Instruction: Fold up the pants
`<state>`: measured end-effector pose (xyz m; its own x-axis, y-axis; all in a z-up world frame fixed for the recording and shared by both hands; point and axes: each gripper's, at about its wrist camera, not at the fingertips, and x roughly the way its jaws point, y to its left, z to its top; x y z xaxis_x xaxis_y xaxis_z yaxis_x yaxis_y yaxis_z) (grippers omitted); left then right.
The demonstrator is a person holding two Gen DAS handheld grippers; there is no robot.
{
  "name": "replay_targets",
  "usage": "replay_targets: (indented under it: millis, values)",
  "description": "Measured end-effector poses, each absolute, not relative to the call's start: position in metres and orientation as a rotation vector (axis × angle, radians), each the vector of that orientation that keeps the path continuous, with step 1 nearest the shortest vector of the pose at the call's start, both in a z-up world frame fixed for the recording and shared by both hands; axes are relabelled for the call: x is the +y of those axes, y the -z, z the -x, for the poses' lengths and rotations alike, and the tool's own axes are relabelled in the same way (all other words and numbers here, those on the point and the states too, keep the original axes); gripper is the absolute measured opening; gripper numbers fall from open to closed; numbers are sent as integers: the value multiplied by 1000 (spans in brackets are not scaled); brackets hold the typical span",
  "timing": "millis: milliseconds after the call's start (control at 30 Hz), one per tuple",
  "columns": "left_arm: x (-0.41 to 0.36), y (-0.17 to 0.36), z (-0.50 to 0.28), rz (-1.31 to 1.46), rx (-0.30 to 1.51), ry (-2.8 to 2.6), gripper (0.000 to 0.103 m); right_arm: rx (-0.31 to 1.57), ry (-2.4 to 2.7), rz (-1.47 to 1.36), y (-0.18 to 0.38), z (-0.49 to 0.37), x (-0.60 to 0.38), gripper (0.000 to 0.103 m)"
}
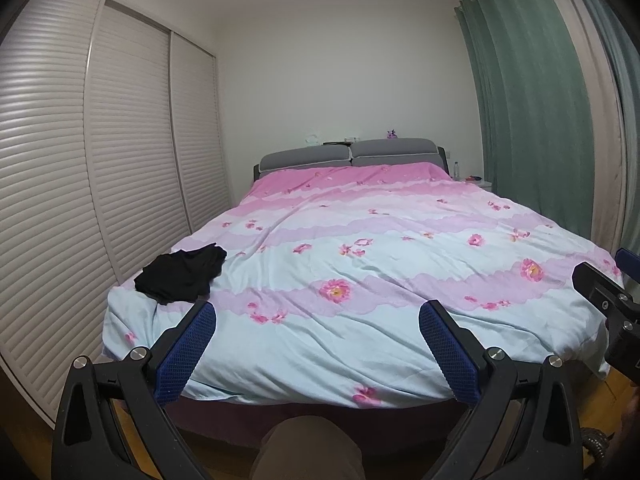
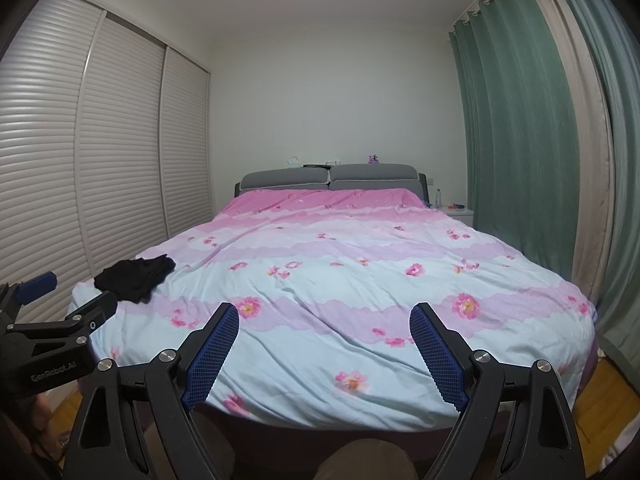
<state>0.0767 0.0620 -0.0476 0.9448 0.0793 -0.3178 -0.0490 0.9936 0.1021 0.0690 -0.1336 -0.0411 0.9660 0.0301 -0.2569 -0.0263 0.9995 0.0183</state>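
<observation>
Black pants [image 1: 182, 274] lie crumpled in a heap near the foot-end left corner of the bed [image 1: 360, 264], on top of the pink and pale blue flowered quilt. I hold both claws above the foot of the bed, well short of the heap. My left claw [image 1: 318, 316] is spread wide with nothing between its blue pads, and my right claw [image 2: 324, 318] stands spread just the same, empty too. Each claw shows at the edge of the other's view. Slatted wardrobe doors [image 1: 80, 160] run along the left wall and green curtains [image 2: 520, 120] hang on the right.
</observation>
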Motion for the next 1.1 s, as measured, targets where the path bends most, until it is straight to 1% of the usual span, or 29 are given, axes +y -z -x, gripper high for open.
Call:
replay_targets:
  millis: [1100]
  values:
    - [67,45,-76,-78,340,-70,103,256,-25,-27,39,-71,-138,88]
